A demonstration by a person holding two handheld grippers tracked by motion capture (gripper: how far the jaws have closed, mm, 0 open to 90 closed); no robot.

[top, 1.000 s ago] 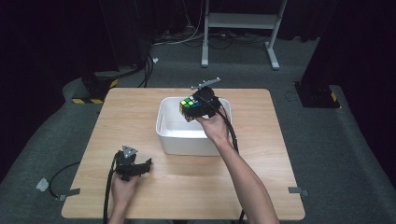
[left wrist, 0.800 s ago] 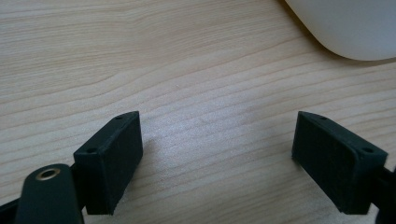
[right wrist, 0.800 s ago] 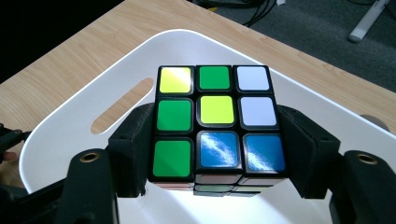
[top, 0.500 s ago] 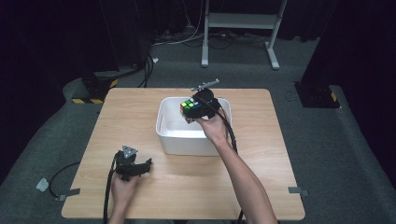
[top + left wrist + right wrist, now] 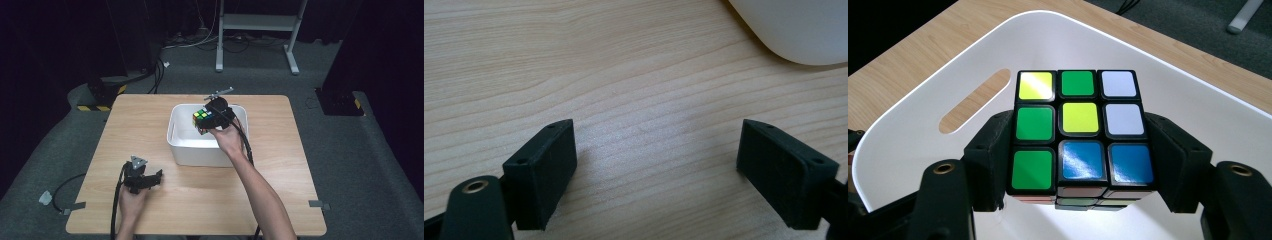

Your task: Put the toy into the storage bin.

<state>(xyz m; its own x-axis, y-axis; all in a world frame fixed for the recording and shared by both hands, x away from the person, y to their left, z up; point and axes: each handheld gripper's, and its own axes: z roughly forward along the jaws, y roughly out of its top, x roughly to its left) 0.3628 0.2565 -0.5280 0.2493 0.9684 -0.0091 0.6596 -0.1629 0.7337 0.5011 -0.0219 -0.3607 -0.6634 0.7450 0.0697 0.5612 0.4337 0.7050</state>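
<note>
1. The right gripper [image 5: 1080, 165] has its two black jaws clamped on opposite sides of a multicoloured plastic puzzle cube [image 5: 1080, 132], each flat pad pressed against a side face.
2. The left gripper [image 5: 656, 170] stands with its jaws wide apart and nothing between them, just above the bare light wooden tabletop [image 5: 624, 90].
3. The jaws are matte black blocks with flat faces and small screw holes; the tabletop shows fine pale wood grain.
4. The white plastic tub [image 5: 1168, 75] is smooth, with rounded corners and a slot handle cut into its wall.
5. The cube is held over the tub's opening, above its floor; in the high view it sits near the tub's far side [image 5: 202, 120].
6. Its upper face shows glossy square stickers in a three-by-three grid on a black body: yellow, green, white; green, yellow, white; green, blue, blue.
</note>
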